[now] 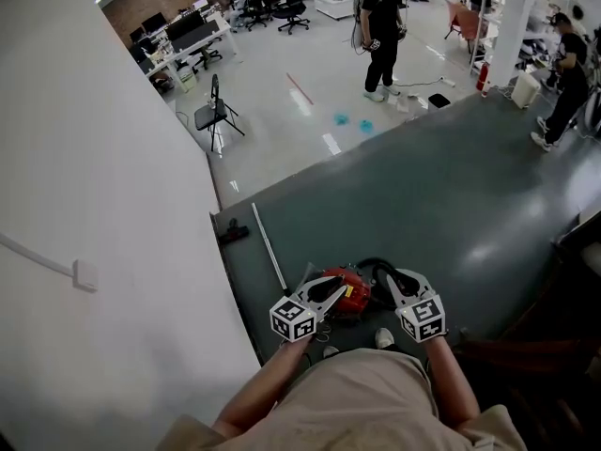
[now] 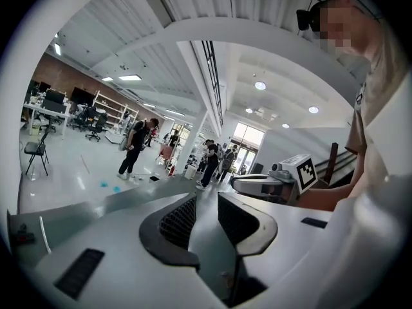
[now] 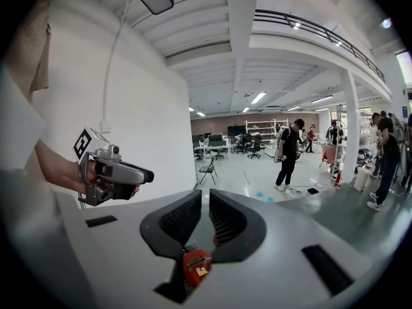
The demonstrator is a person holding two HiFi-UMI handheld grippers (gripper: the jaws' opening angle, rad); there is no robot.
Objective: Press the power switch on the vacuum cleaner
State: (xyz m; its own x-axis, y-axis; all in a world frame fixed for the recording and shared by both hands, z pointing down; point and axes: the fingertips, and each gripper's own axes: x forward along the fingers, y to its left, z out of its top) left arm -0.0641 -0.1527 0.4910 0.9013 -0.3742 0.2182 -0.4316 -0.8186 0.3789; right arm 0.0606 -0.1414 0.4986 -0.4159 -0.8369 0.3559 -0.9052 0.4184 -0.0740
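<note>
A small red vacuum cleaner [image 1: 352, 296] sits on the dark floor just in front of my feet, with a black hose [image 1: 376, 269] curling off its far side. Its switch cannot be made out. My left gripper [image 1: 334, 286] hangs over the vacuum's left side, jaws open with nothing between them [image 2: 206, 221]. My right gripper [image 1: 392, 278] is just right of the vacuum, above the hose. Its jaws [image 3: 205, 219] stand a narrow gap apart and hold nothing. The red body [image 3: 196, 267] shows below them. Neither gripper touches the vacuum.
A white wall [image 1: 94, 205] runs close along the left. A metal wand [image 1: 269, 249] and a black floor head [image 1: 232, 232] lie on the floor beyond the vacuum. Dark wooden steps [image 1: 563, 327] stand at the right. A folding chair [image 1: 214, 113] and people [image 1: 382, 36] are farther off.
</note>
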